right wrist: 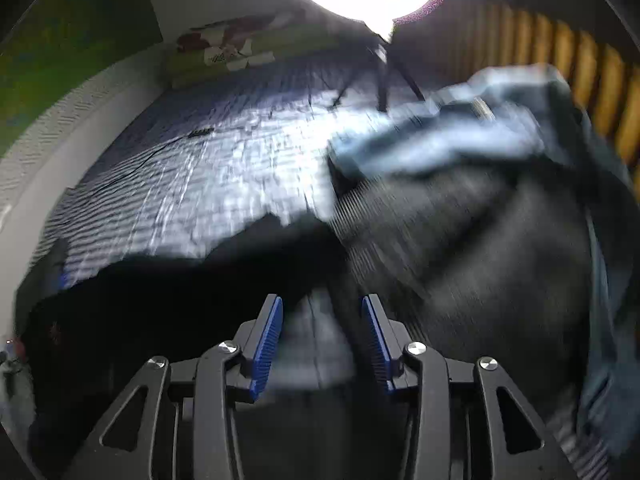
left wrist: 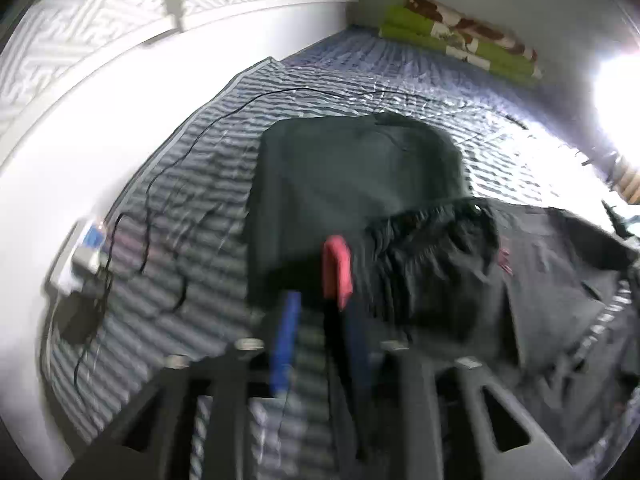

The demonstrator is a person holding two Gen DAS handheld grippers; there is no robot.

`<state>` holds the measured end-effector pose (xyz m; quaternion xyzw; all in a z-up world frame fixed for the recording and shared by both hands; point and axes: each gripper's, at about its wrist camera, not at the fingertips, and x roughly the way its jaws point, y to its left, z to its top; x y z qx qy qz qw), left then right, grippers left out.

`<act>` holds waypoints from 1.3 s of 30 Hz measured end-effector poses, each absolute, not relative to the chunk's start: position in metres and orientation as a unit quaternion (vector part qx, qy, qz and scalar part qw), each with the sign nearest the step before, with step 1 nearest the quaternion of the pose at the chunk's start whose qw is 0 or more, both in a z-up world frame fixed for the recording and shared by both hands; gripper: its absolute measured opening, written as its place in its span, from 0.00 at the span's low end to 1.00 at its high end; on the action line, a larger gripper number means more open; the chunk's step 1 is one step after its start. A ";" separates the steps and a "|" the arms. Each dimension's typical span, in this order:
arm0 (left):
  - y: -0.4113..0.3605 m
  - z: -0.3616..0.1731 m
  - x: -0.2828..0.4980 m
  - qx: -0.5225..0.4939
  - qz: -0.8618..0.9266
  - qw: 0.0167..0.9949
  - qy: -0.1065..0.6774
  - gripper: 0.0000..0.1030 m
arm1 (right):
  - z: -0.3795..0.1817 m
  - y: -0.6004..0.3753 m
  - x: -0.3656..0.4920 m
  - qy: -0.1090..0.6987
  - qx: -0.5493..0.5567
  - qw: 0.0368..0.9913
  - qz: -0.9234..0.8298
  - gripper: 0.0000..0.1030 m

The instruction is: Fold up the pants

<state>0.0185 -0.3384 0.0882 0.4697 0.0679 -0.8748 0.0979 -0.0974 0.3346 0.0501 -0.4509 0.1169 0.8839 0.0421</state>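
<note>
One dark folded pants point(left wrist: 352, 184) seen flat on striped mat point(left wrist: 192, 184). Unfolded black pants point(left wrist: 440, 264) heaped just beside, folding apparently not begun. Left tongs point(left wrist: 320, 320) spread, empty; right tongs point(right wrist: 322, 332) spread, empty. Views blurred.

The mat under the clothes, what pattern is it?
The mat has thin blue-grey and white stripes, clearest in the left wrist view.
</note>
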 end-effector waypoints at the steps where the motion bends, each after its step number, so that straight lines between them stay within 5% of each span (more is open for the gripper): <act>1: -0.341 0.093 0.035 0.468 -0.876 0.089 0.080 0.46 | 0.043 0.344 -0.083 0.127 -0.461 0.039 0.877 0.37; 11: -0.286 0.059 0.199 0.520 -0.848 0.002 0.101 0.51 | -0.004 0.399 0.065 0.226 -0.494 0.041 0.839 0.39; 22: -0.251 0.006 0.216 0.550 -0.827 -0.024 0.112 0.55 | -0.031 0.377 0.068 0.284 -0.491 -0.001 0.824 0.46; 23: -0.247 0.004 0.215 0.549 -0.829 -0.015 0.103 0.53 | -0.032 0.375 0.063 0.286 -0.478 0.002 0.830 0.46; 25: -0.245 0.001 0.211 0.554 -0.826 -0.012 0.108 0.30 | -0.032 0.368 0.055 0.296 -0.472 -0.003 0.830 0.39; 27: -0.244 0.007 0.206 0.554 -0.825 -0.011 0.114 0.13 | -0.028 0.358 0.048 0.297 -0.478 -0.029 0.826 0.07; 32: -0.248 0.056 0.213 0.530 -0.839 -0.031 0.116 0.11 | 0.036 0.338 0.058 0.194 -0.464 -0.042 0.863 0.00; 39: -0.261 0.092 0.234 0.531 -0.833 -0.052 0.144 0.06 | 0.113 0.387 0.103 0.193 -0.410 0.001 0.891 0.00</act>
